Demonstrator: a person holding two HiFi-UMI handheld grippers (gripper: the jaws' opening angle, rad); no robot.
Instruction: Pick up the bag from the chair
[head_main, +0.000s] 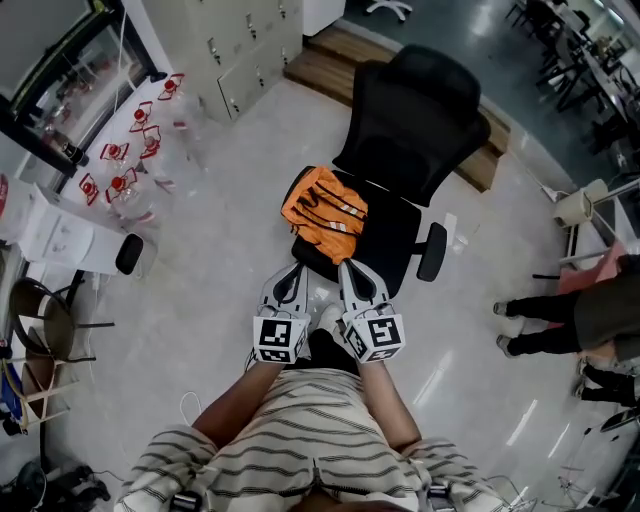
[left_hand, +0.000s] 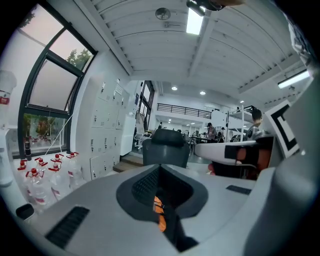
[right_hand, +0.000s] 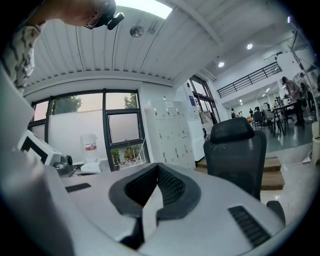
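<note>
Fingers (left_hand: 100, 210), both pairs, clenched empty; bag (head_main: 325, 212) just ahead looks light, floppy: pinch a raised fold.

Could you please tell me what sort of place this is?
Most likely an open-plan office or lab workspace: a black office chair stands in the open, grey lockers line the wall, and desks fill the far end.

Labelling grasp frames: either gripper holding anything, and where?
Nothing held. Left gripper and right gripper are both shut, empty; the orange bag lies on the chair.
</note>
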